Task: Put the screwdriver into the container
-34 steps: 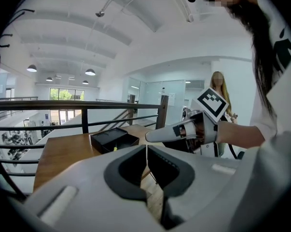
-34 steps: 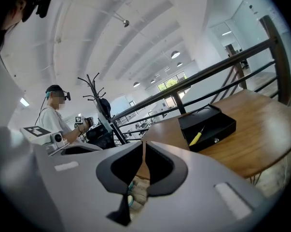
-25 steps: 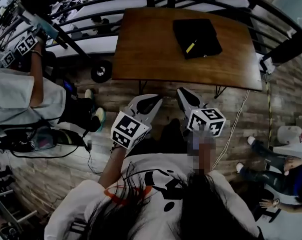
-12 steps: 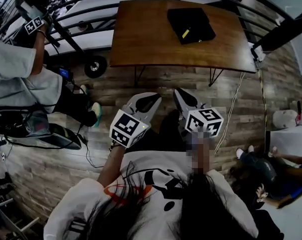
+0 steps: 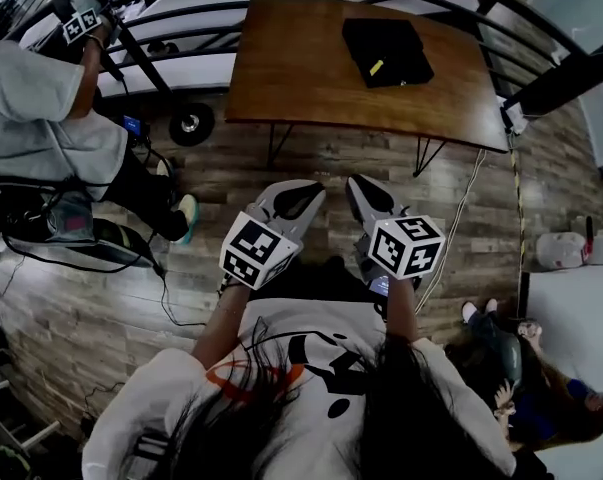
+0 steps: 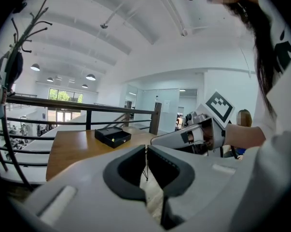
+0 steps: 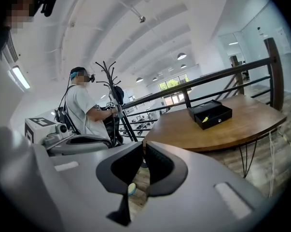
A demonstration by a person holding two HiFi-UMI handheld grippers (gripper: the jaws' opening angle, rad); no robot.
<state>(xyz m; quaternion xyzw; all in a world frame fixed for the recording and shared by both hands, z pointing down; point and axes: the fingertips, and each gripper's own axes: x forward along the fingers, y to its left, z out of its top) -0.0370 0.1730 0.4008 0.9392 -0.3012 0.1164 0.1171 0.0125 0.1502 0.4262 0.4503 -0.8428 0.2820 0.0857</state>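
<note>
**Wood underfoot, screwdriver in the black box, both claws clenched**

Grey-brown plank floor (image 5: 281, 168) across most of the head view. Beyond it, a brown wooden table (image 5: 301, 78) on thin dark legs, backed by a black railing (image 5: 181, 38). At the left edge, a second person (image 5: 51, 118) in a grey shirt, near the table's left end. Closer in, side by side in front of the wearer's body and well short of the table: left gripper (image 5: 303, 193), jaws pressed together with only a hairline slit, nothing between them; right gripper (image 5: 361, 188), likewise clenched shut on nothing. A marker cube (image 5: 253, 251) on each, facing up. On the far right part of the tabletop, a black container (image 5: 386, 51), open at the top. Inside it, lying aslant, the yellow screwdriver (image 5: 377, 68), well apart from both grippers.
</note>
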